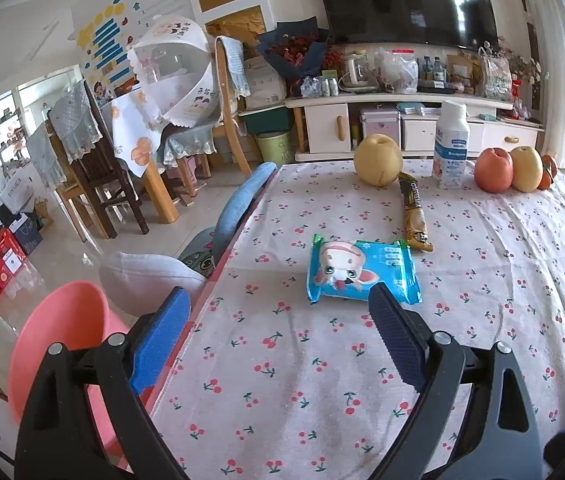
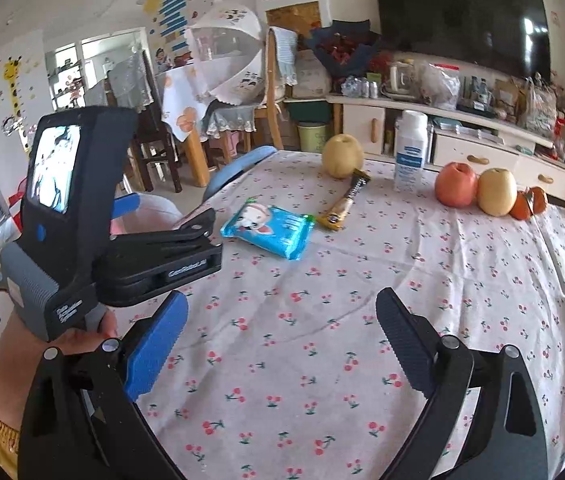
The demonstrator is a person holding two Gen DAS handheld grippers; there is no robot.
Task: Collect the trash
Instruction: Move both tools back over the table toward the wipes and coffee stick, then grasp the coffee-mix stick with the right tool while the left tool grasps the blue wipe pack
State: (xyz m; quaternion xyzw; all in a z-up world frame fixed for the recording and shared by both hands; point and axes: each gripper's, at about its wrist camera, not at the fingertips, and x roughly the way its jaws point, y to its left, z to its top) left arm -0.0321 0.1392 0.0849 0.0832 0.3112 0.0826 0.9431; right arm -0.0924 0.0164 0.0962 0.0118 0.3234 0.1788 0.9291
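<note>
Currently both tongs were empty and spread wide. Left tongs (image 1: 278, 312) hovered over the tabletop (image 1: 502, 248) near its left edge, its far pad just short of the blue snack wrapper (image 1: 362, 272). Right tongs (image 2: 282, 316) hung over bare cloth toward the near edge, well apart from any trash. The wrapper lay flat toward the left edge; a brown sachet (image 1: 414, 216) lay just beyond it, one end near a yellow pear (image 1: 378, 160). A white bottle (image 1: 450, 144) stood at the far edge; apple (image 1: 493, 170), second pear (image 1: 526, 168) and orange fruit (image 1: 548, 172) sat at the far right.

Judged step: approach, nothing yet picked up. Next move likely calls for lowering the left tongs so the pads straddle the wrapper, then closing. Thin packet on loose cloth; pads may pinch fabric.
</note>
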